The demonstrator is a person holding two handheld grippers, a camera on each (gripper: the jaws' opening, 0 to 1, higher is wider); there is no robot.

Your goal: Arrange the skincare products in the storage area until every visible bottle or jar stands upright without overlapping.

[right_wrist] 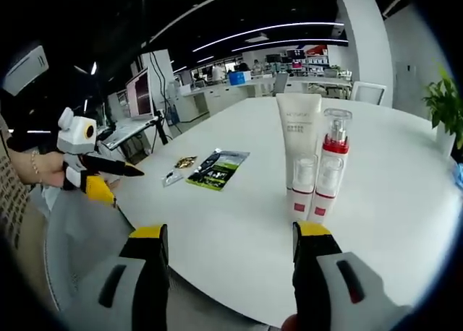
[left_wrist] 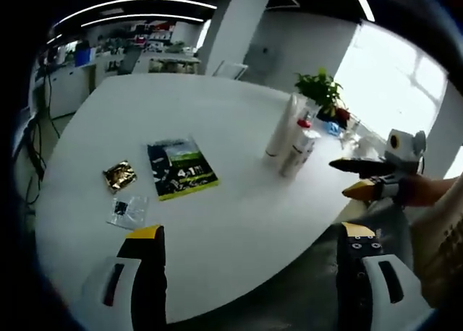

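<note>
Three skincare products stand upright close together on the white table (right_wrist: 239, 222): a tall white tube (right_wrist: 298, 125), a taller clear bottle with a red neck (right_wrist: 331, 168) and a shorter clear bottle (right_wrist: 302, 186) in front of the tube. In the left gripper view the tube (left_wrist: 281, 129) and a bottle (left_wrist: 299, 152) stand at the right. My right gripper (right_wrist: 230, 233) is open just short of them, holding nothing. My left gripper (left_wrist: 251, 233) is open over the table's near edge, and appears again, held by a hand, as the left gripper (right_wrist: 103, 177).
A green and black booklet (left_wrist: 181, 168), a gold sachet (left_wrist: 119, 175) and a clear sachet (left_wrist: 129, 210) lie left of the products. A potted plant (left_wrist: 322, 92) stands behind them. The right gripper (left_wrist: 362, 178) reaches in from the right. Desks and a pillar fill the background.
</note>
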